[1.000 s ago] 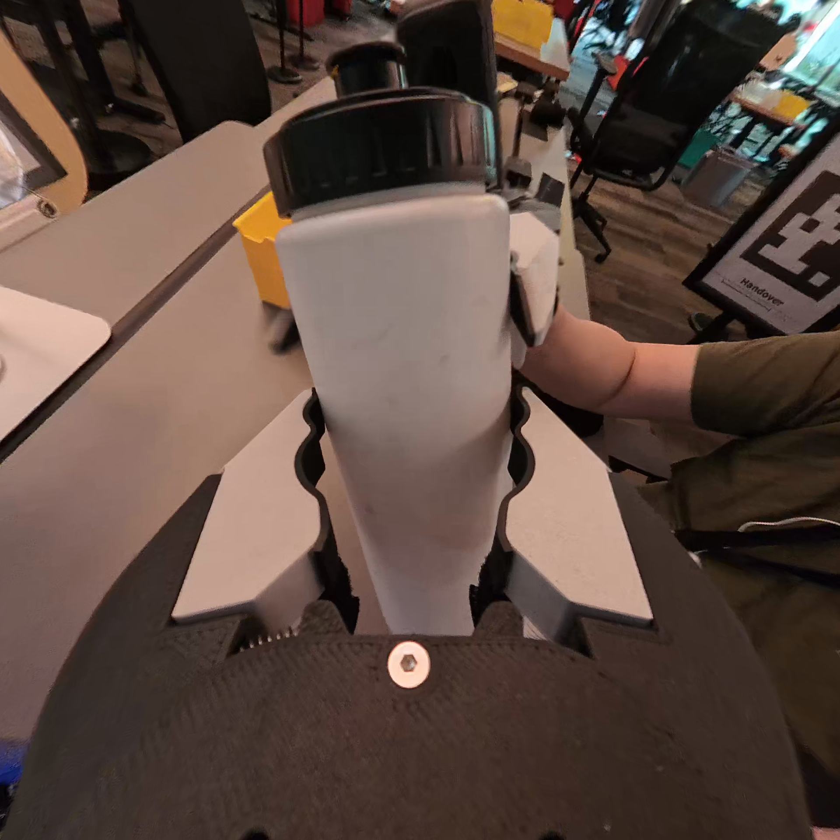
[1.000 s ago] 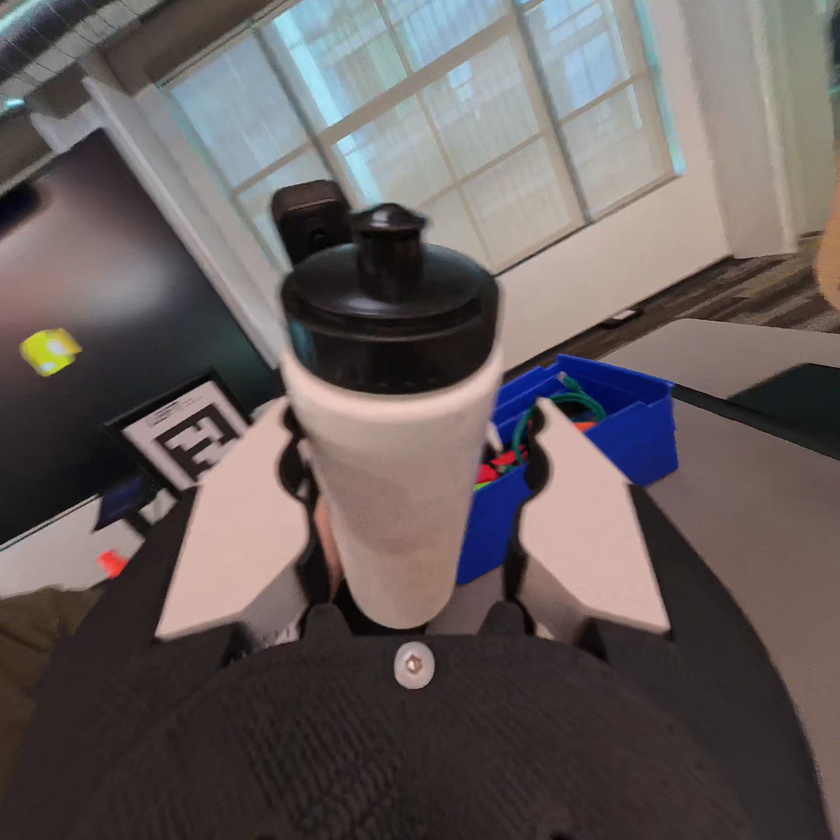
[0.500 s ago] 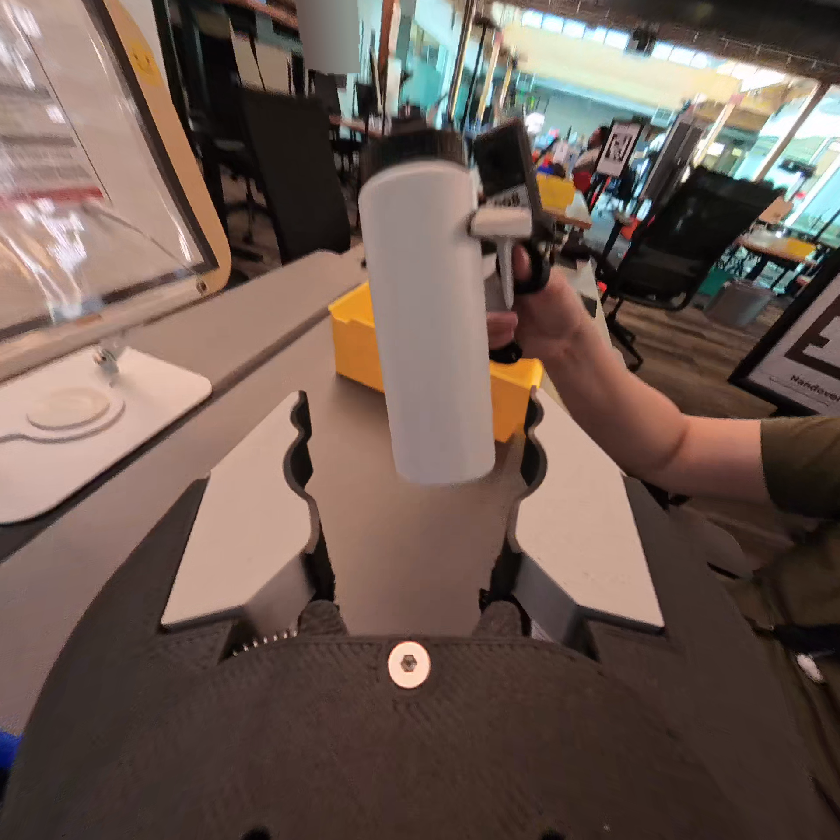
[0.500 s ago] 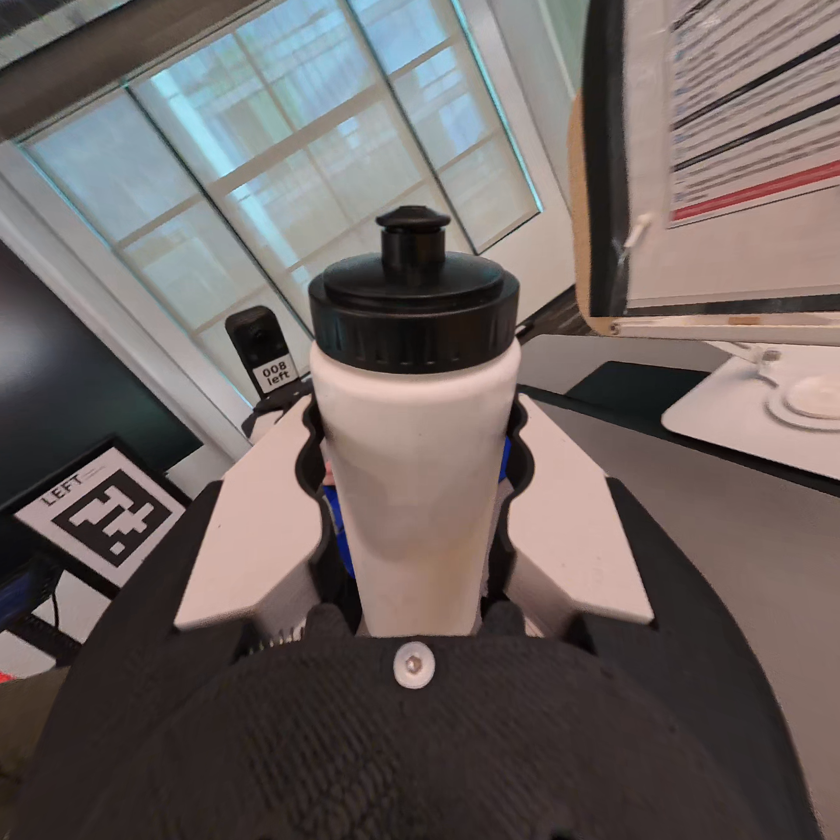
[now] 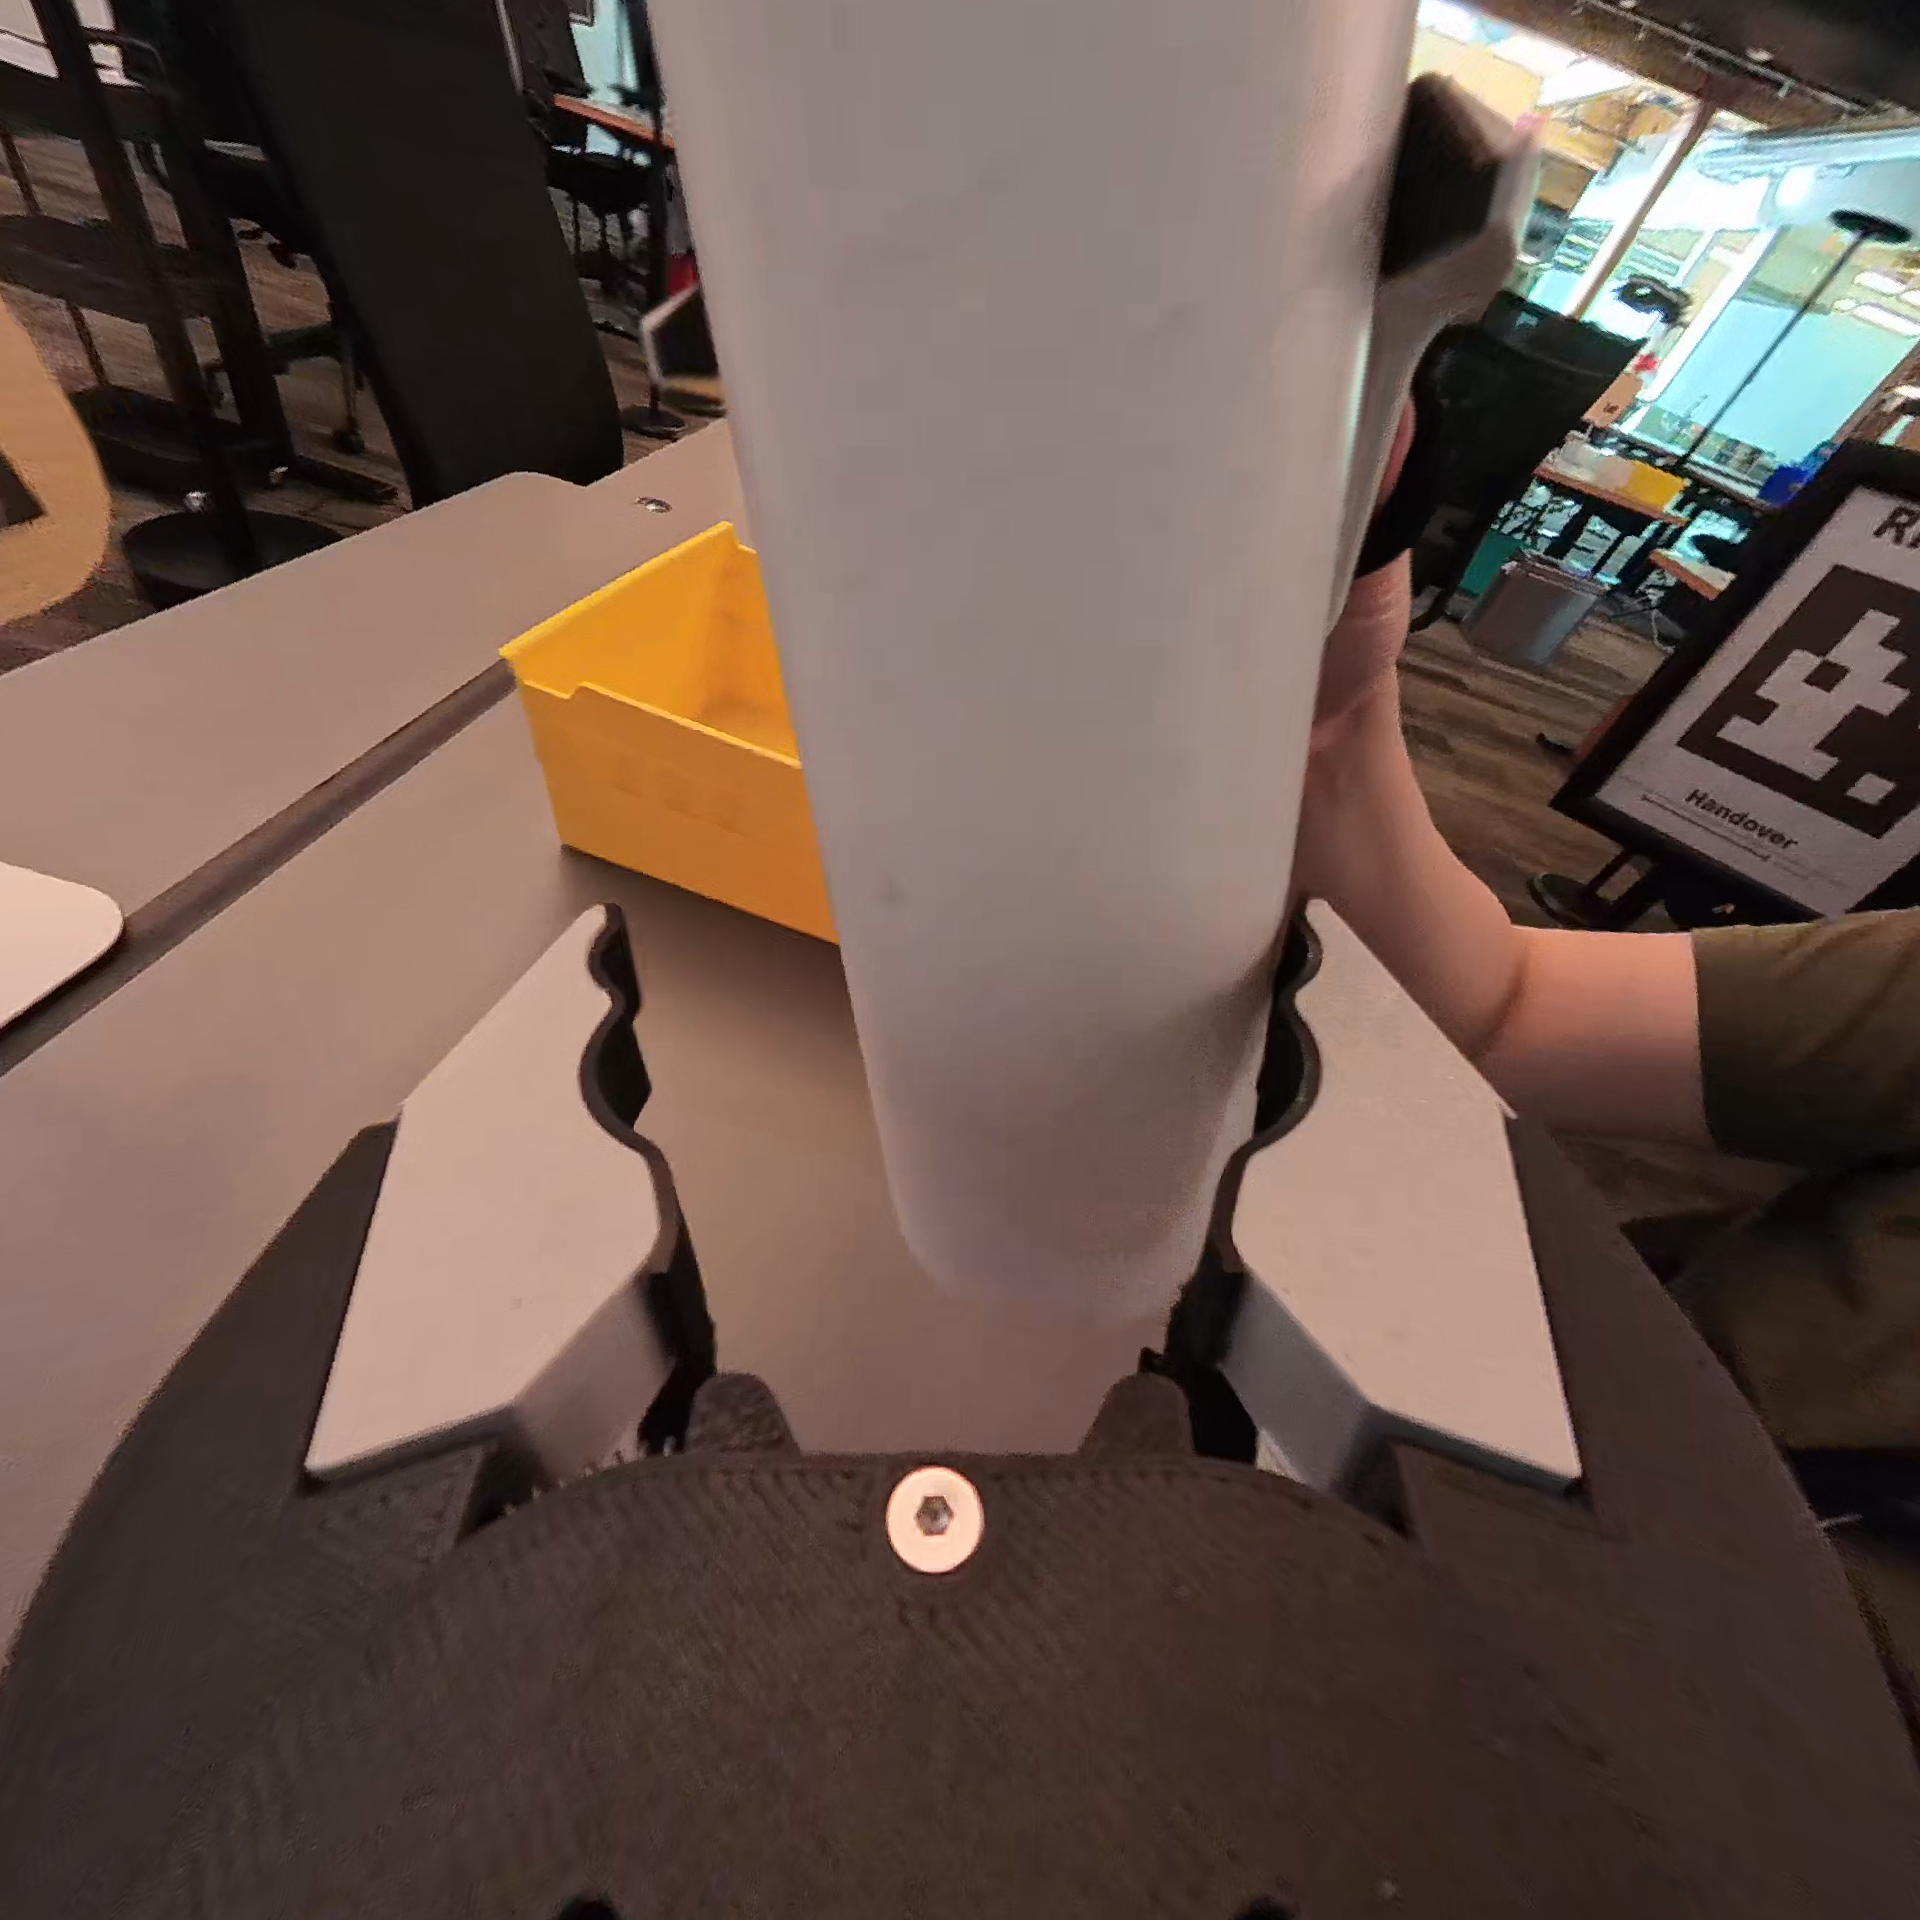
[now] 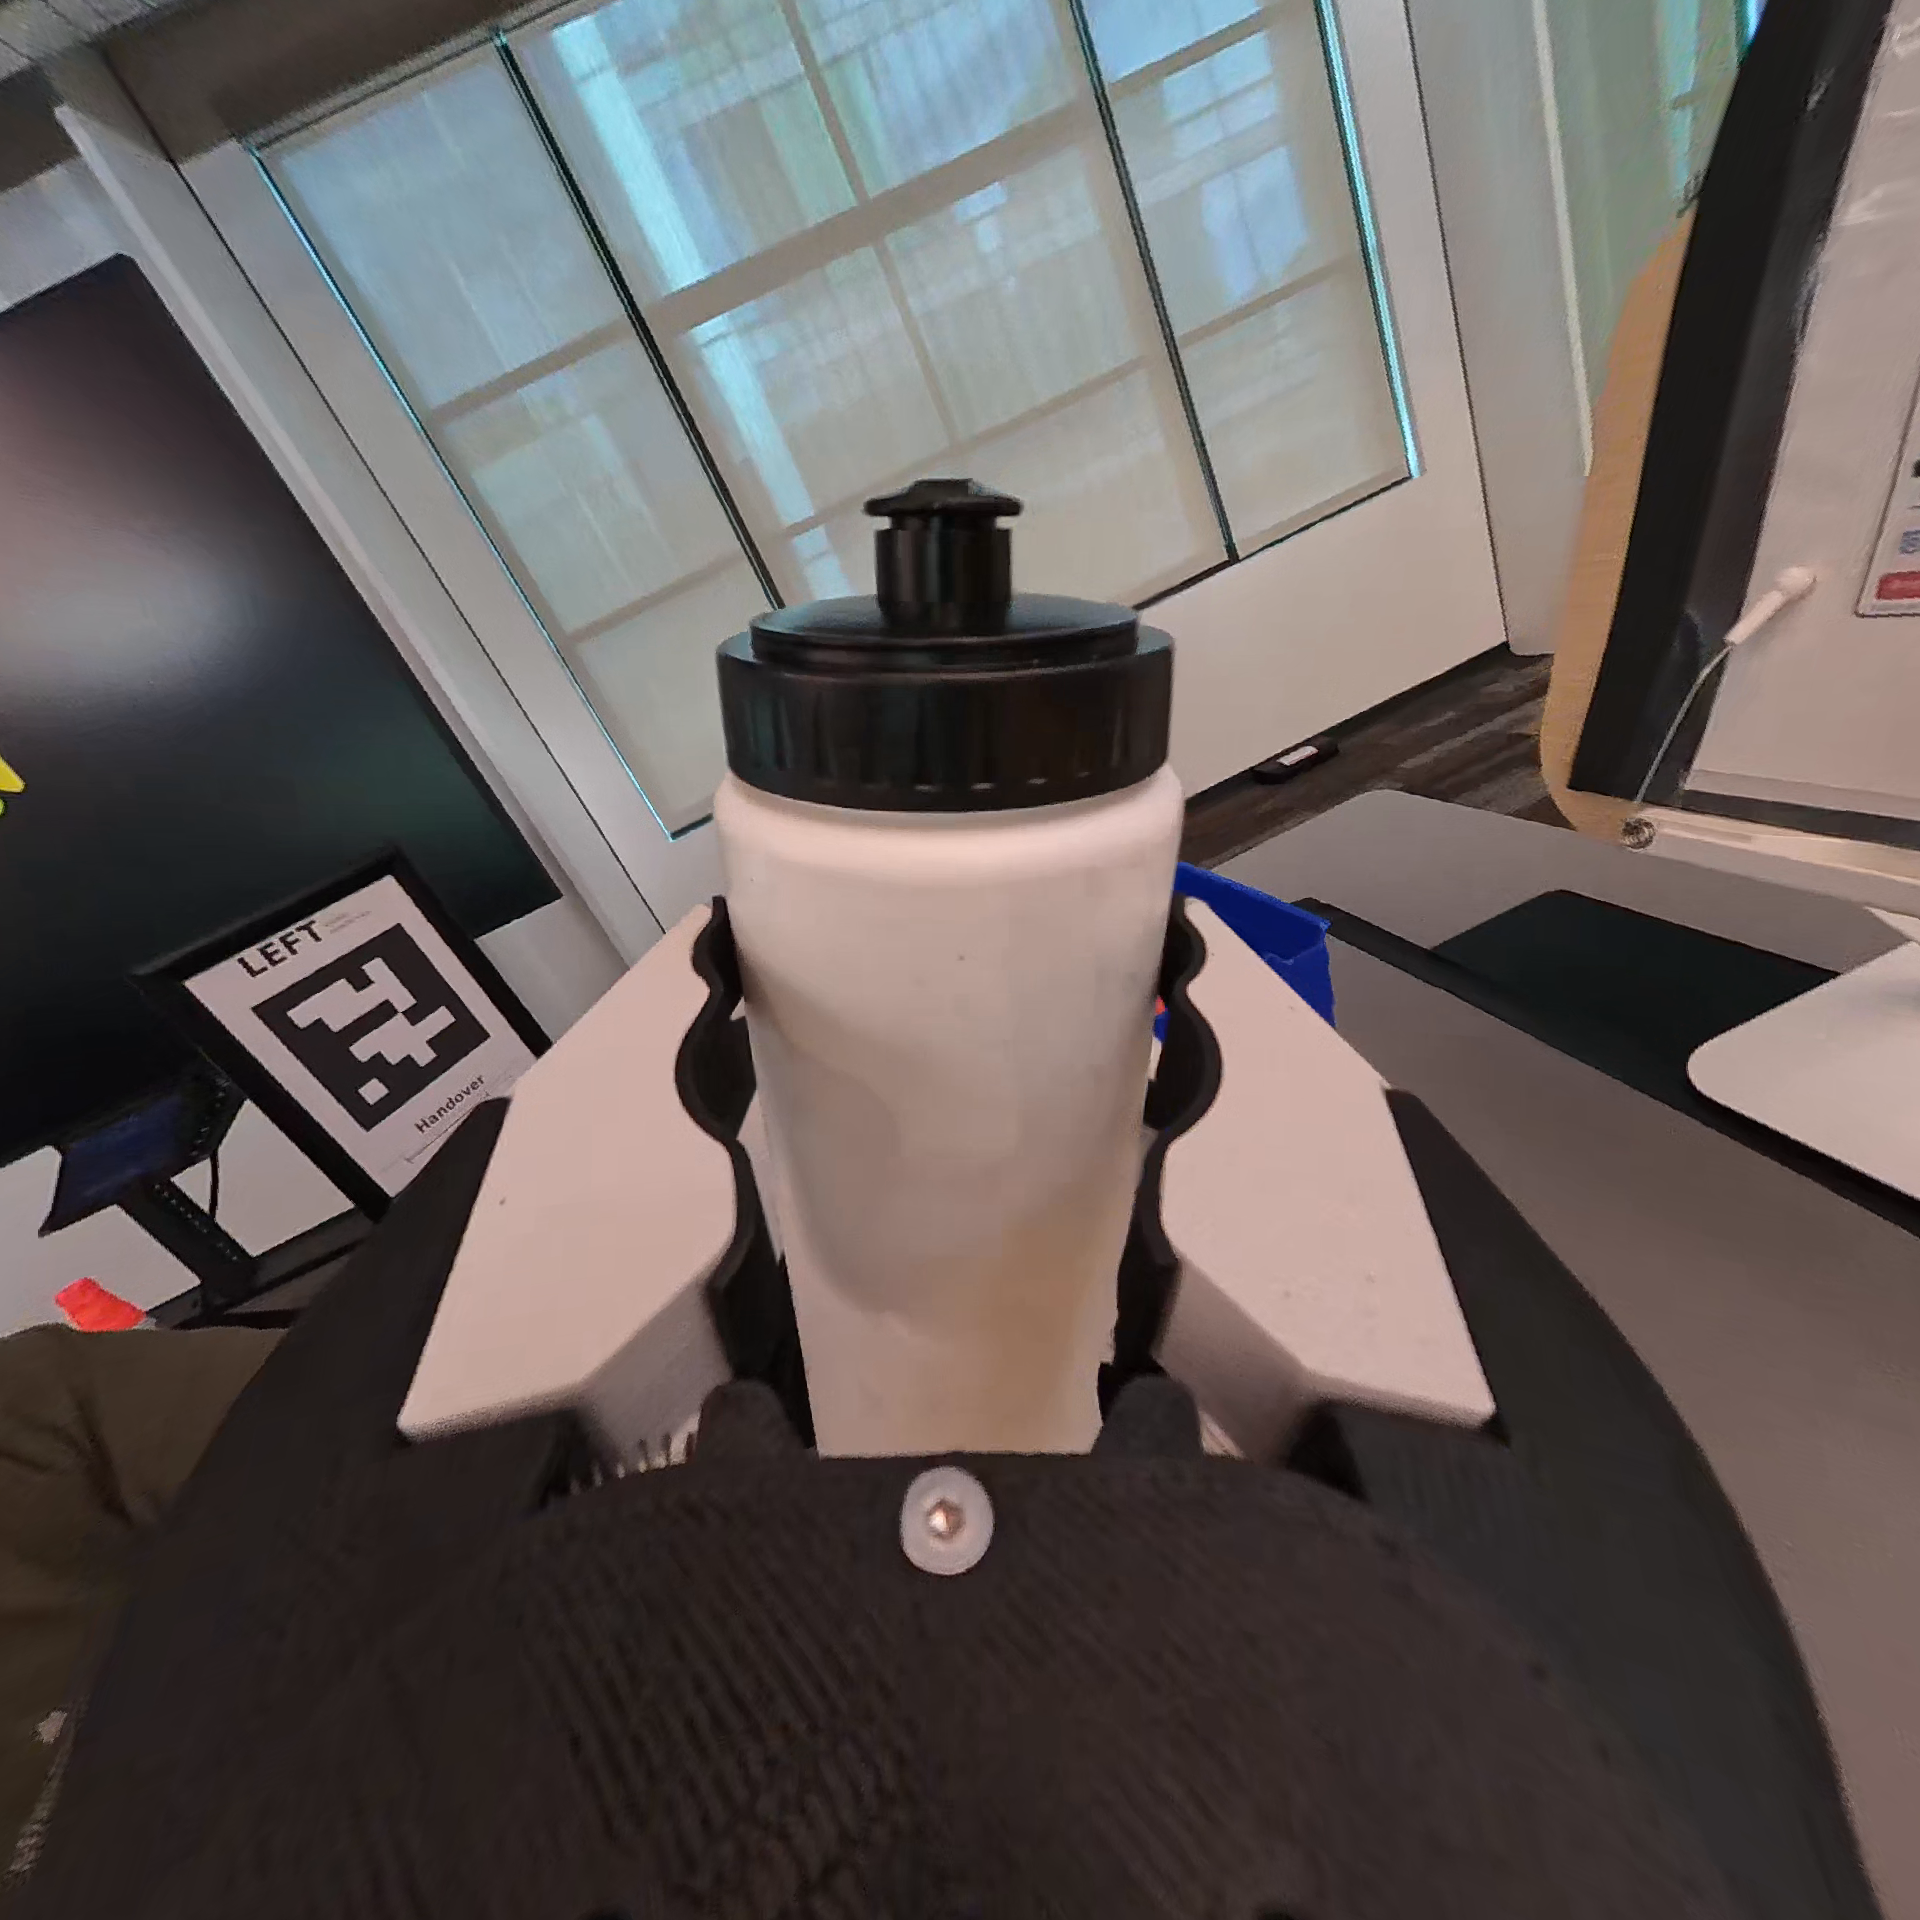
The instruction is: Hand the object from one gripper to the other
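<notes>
Right gripper [image 6: 951, 1039] clamps white squeeze bottle [image 6: 951, 1039] upright, black cap [image 6: 943, 707] up, both pads tight on sides. Left gripper [image 5: 951, 1029] spread wide, level above grey table [image 5: 260, 1039]; bottle base [image 5: 1049, 1143] hangs between fingers, touching right pad only. Person's forearm [image 5: 1455, 987] reaches from right. Yellow bin [image 5: 665, 769] behind.

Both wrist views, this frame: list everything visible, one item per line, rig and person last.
Bottle: one, white, black cap, clamped in right gripper, base between left fingers.
Bin: one, yellow, on table behind bottle.
Bin: one, blue, mostly hidden behind right gripper.
Table: grey.
Marker signs: two, black-framed, on stands.
Windows: white-framed.
Left gripper: open.
Right gripper: shut on bottle.
Arm: one, olive sleeve.
</notes>
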A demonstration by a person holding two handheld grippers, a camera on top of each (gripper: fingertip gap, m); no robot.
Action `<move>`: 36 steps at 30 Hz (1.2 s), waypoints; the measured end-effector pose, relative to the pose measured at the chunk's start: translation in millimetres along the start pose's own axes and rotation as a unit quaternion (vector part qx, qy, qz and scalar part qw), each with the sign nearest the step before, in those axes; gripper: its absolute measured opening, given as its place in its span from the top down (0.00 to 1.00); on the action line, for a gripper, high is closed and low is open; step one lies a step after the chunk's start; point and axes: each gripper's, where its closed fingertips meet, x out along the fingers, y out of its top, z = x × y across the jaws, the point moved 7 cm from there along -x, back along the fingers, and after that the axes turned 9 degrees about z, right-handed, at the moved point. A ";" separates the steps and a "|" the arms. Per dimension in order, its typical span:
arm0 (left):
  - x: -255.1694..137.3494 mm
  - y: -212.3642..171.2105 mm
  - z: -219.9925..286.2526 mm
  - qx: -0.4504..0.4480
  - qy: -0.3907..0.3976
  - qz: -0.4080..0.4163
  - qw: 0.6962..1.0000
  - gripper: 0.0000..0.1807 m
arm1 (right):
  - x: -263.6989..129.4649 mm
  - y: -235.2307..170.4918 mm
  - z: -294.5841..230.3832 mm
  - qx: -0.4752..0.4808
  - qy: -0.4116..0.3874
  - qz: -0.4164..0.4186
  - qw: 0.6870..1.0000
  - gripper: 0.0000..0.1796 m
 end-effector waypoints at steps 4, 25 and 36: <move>8.4 -3.5 15.5 -0.023 -0.084 0.002 0.996 0.54 | 1.4 3.0 -7.5 -0.009 0.004 0.015 1.000 0.55; -93.0 58.3 0.3 0.055 0.045 0.131 0.989 0.55 | -34.9 32.1 -42.7 -0.190 -0.030 -0.068 0.979 0.38; -120.6 64.0 -0.3 0.102 0.139 0.100 0.980 0.55 | 20.3 -13.6 -40.2 -0.196 -0.025 -0.079 0.977 0.38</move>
